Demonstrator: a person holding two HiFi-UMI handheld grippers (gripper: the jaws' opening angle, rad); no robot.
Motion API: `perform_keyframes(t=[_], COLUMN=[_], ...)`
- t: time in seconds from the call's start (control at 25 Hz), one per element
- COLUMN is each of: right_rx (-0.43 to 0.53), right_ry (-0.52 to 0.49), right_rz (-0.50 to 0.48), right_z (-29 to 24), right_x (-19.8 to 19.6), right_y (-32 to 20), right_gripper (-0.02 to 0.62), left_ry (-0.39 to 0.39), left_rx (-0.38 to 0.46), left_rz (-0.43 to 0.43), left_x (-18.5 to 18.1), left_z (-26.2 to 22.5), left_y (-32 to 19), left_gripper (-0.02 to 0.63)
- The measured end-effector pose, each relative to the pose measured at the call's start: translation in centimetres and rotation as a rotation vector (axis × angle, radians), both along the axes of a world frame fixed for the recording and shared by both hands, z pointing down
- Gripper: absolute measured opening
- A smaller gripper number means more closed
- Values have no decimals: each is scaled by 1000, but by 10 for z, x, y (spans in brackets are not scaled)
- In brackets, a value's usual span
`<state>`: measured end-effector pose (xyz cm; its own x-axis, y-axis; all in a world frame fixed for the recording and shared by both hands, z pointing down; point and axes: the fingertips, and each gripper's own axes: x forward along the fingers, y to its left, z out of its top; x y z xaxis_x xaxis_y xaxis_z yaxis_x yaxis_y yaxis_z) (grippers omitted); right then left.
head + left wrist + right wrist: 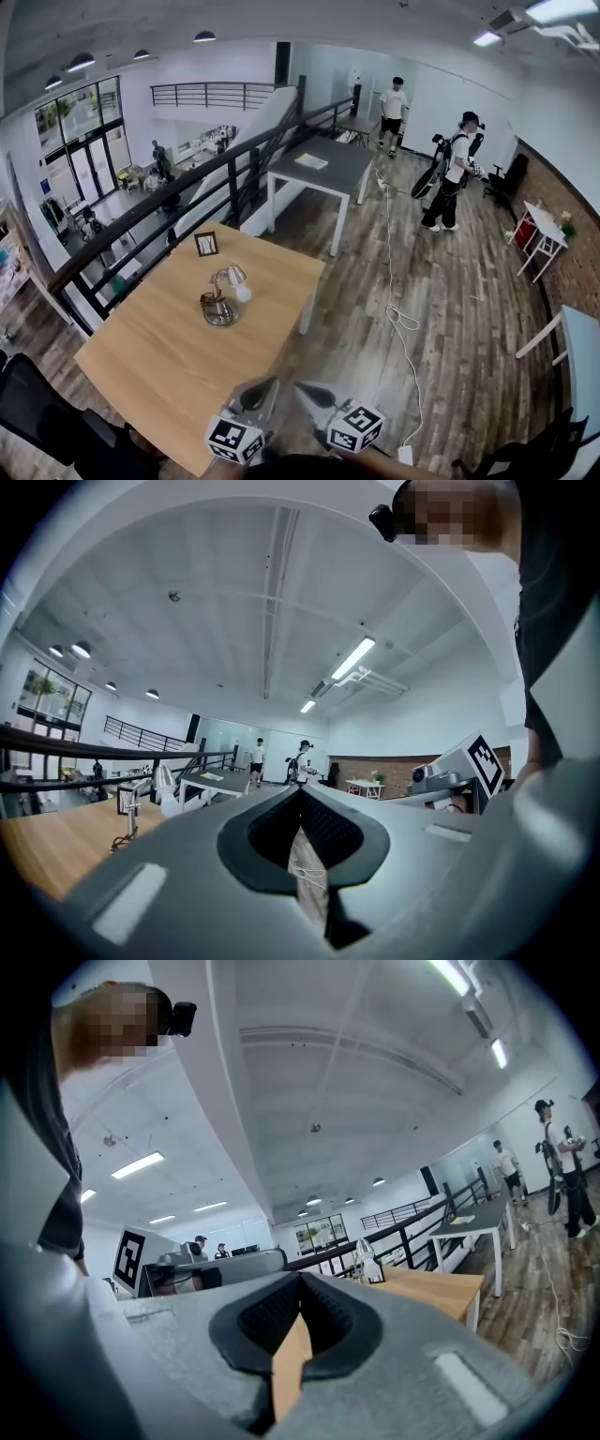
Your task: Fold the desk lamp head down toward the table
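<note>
On wood tabletop (159, 361), desk lamp (223, 298) stands near small pic frame (206, 244). At near edge, L tongs (272, 382) & R tongs (302, 388) both clenched, empty, well apart from lamp.

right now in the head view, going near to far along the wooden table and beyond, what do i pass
small metal desk lamp with white head, small dark-framed picture, grey rectangular table, person in white shirt
</note>
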<state>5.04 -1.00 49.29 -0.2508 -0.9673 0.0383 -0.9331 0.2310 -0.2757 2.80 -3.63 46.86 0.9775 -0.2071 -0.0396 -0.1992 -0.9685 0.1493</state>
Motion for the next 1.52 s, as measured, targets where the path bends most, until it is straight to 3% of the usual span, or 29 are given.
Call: perform_keyframes(t=[0.4, 0.64, 0.96, 1.28, 1.52], right_rx=[-7, -13, 4, 18, 5], right_ry=[-5, -23, -36, -20, -1], right_rz=[-27, -94, -202, -338, -430], right_z=[16, 24, 21, 11, 7], right_x=[-7, -6, 14, 58, 83], right_y=[-61, -94, -164, -242, -299], right_gripper=[3, 3, 11, 37, 105], left_ry=[-9, -27, -45, -27, -31], left_rx=[-27, -32, -17, 13, 18], left_rz=[-70, -128, -270, -413, -544], left_x=[-20, -21, -13, 26, 40], left_z=[21, 28, 29, 19, 16], left_y=[-61, -90, -152, -219, -257], left_gripper=[2, 2, 2, 2, 2])
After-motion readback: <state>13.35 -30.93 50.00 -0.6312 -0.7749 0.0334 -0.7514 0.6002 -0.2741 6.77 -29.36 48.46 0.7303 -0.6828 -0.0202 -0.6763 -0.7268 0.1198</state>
